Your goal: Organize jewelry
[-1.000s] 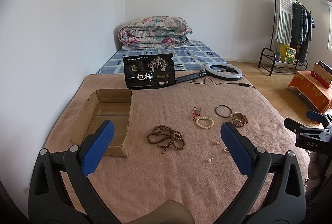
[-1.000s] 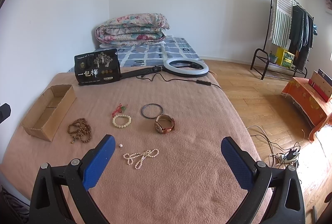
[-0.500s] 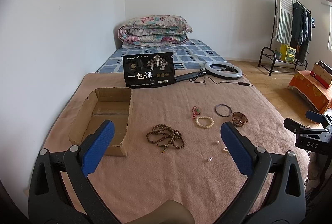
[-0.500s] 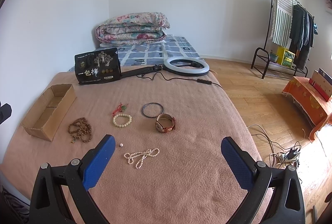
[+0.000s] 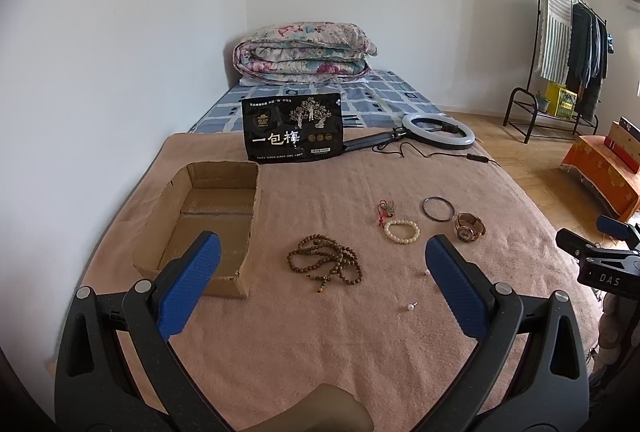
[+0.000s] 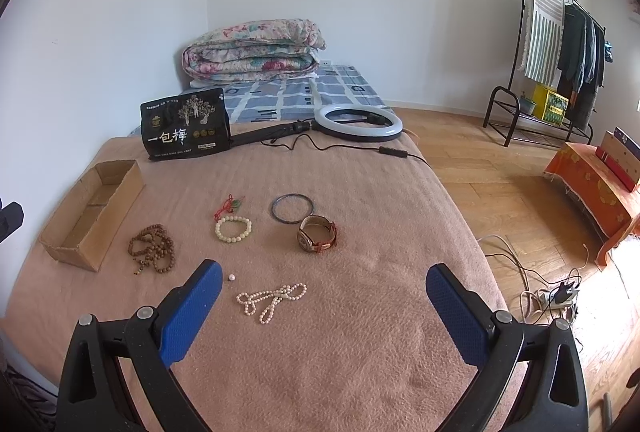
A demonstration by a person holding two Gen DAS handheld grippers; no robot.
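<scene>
Hovering over the blanket (image 5: 360,332), left gripper (image 5: 320,264) wide apart, nothing between its blue pads (image 5: 188,284). Right gripper (image 6: 324,284) likewise spread wide, empty, low in its frame.

Left view: cardboard box (image 5: 200,228) left of centre, open top. Brown beads (image 5: 326,264) just right of it, mid-frame. White bracelet (image 5: 402,231) and red cord (image 5: 385,210) farther right; dark bangle (image 5: 438,209) touching or nearly touching watch (image 5: 470,227). Small pearl stud (image 5: 411,306) lower centre.

Right view: pearl necklace (image 6: 272,300) lower centre, between the fingers; loose pearl (image 6: 231,277) just beside the left pad.

Black pouch (image 6: 185,124) upper left, ring light (image 6: 357,122) upper centre, folded quilt (image 6: 252,50) behind.
</scene>
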